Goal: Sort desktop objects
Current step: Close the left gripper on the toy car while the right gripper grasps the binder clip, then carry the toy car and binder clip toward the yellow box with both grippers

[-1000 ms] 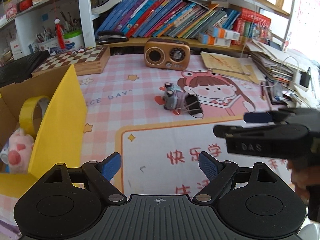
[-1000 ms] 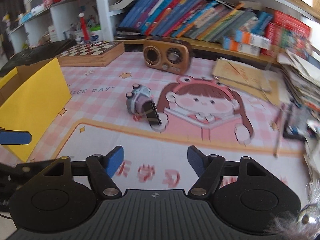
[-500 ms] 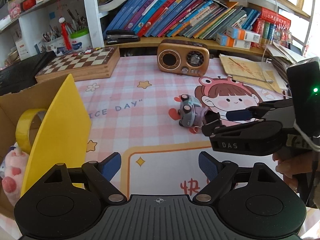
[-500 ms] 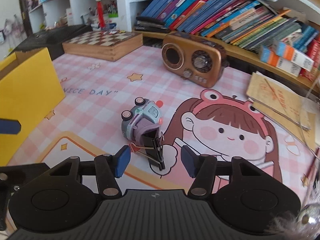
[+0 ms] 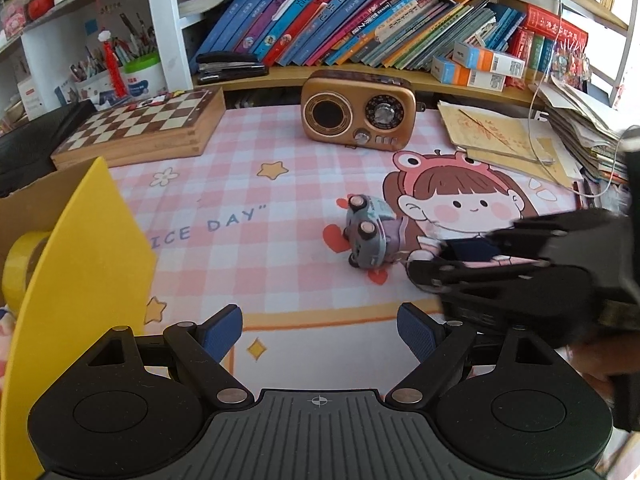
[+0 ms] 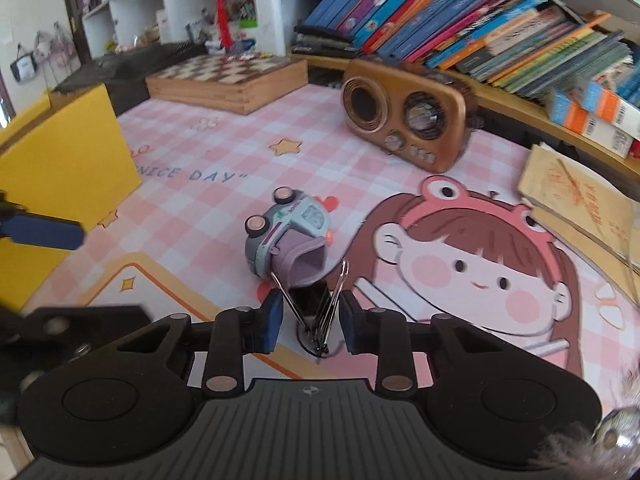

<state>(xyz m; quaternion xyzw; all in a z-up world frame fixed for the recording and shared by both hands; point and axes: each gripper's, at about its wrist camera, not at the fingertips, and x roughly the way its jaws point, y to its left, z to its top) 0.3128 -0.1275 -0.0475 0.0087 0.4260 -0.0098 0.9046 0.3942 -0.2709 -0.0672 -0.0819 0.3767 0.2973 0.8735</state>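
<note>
A small grey-blue toy car (image 6: 288, 232) lies tipped on the pink checked mat, with a black binder clip (image 6: 314, 312) right beside it. My right gripper (image 6: 310, 318) is down at the clip with its jaws closing. The blue pads (image 6: 274, 316) touch the clip's wire handles on both sides. In the left wrist view the toy car (image 5: 368, 236) sits mid-mat, and the right gripper (image 5: 436, 260) reaches in from the right. My left gripper (image 5: 320, 328) hovers open over the mat, holding nothing. A yellow cardboard box (image 5: 80, 260) stands at the left.
A yellow tape roll (image 5: 20, 268) and a plush toy sit inside the box. A brown radio (image 5: 358, 110), a chessboard box (image 5: 136, 128), a shelf of books (image 5: 340, 32) and a pile of papers (image 5: 512, 140) line the far and right sides.
My right gripper came forward and down to the binder clip by the toy car, and its jaws narrowed around it. My left gripper drifted forward over the mat, still open.
</note>
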